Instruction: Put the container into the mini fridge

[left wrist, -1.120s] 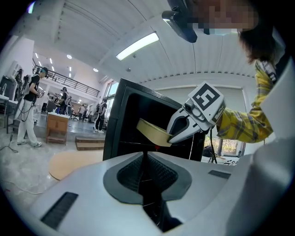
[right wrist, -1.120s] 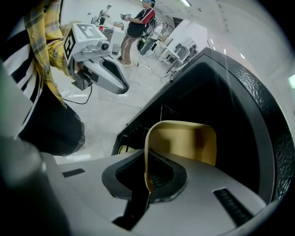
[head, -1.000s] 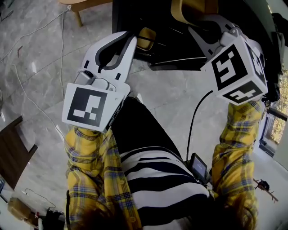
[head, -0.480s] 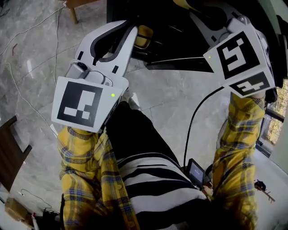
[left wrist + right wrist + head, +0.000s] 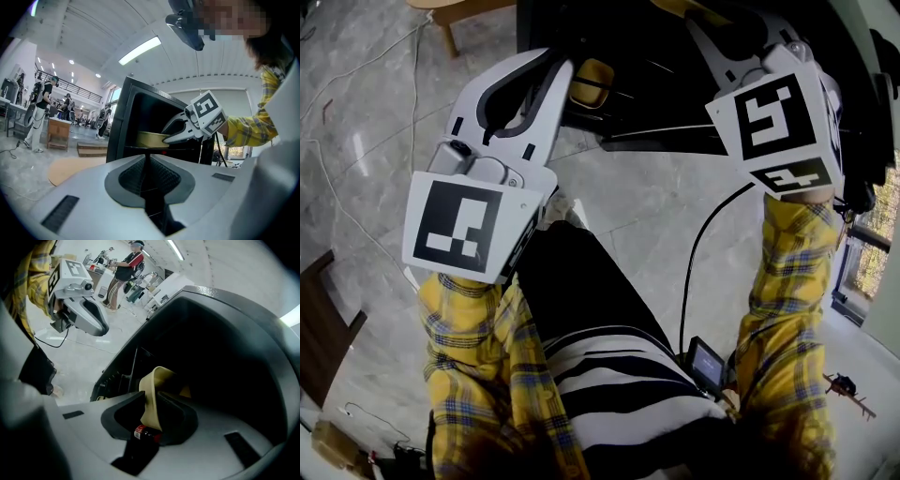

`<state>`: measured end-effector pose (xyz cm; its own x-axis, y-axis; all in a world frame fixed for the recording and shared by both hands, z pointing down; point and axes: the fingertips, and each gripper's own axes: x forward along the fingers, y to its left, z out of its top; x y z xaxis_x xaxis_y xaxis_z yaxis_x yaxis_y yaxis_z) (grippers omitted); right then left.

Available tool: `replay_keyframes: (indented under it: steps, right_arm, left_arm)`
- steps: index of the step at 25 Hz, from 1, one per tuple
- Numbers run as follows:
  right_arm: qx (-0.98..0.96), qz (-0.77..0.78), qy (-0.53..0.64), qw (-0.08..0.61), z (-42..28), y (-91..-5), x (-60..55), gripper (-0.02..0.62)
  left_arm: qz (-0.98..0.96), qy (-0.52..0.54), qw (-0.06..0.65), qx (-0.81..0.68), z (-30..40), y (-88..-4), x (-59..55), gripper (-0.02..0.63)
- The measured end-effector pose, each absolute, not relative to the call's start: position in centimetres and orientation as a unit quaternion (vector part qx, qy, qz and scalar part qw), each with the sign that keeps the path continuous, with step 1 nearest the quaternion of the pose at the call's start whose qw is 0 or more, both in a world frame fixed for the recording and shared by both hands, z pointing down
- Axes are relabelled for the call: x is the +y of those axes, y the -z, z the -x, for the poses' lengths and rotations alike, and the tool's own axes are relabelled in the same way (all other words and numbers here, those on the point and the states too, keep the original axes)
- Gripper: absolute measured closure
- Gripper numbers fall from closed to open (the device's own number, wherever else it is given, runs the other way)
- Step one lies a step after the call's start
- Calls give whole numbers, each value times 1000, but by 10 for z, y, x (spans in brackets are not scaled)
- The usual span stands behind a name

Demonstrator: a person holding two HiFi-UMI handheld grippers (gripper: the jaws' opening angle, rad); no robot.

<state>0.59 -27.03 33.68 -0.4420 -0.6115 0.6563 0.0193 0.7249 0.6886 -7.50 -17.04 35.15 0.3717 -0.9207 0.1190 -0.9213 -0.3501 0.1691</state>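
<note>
A yellowish container [image 5: 154, 390] is inside the black mini fridge [image 5: 225, 333], over a wire shelf. My right gripper [image 5: 152, 399] is shut on its rim. The left gripper view shows the same container [image 5: 151, 139] in the fridge [image 5: 123, 117], with the right gripper [image 5: 180, 132] clamped on its right end. In the head view the right gripper [image 5: 705, 26] reaches into the fridge [image 5: 675, 103]. My left gripper [image 5: 561, 70] hangs just outside the fridge's front. Its jaws are shut with nothing between them [image 5: 150, 161].
A dark bottle with a red label [image 5: 143, 432] shows below the right jaws. Another yellow object [image 5: 591, 82] sits low in the fridge front. Cables [image 5: 703, 234] trail over the marble floor. Brown furniture [image 5: 323, 319] stands at left. People stand far off [image 5: 40, 108].
The left gripper has drifted a little left and lower in the head view. The right gripper keeps its hold on the container inside the fridge.
</note>
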Motion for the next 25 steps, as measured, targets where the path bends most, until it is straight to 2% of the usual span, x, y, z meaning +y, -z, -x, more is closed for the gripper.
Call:
replay_keyframes:
  steps: [8, 12, 19, 25]
  right_arm:
    - [-791, -257, 324, 451, -4, -336, -279, 492]
    - [-807, -285, 316, 409, 0, -327, -277, 480]
    - [-833, -365, 259, 326, -10, -315, -271, 477]
    - [-854, -398, 179, 283, -18, -321, -257, 483]
  left_arm:
    - [-818, 18, 101, -566, 77, -348, -172, 580]
    - [-817, 19, 93, -569, 79, -346, -170, 580]
    - [-810, 16, 90, -579, 80, -343, -171, 580]
    - [-807, 7, 71, -587, 81, -331, -171, 580]
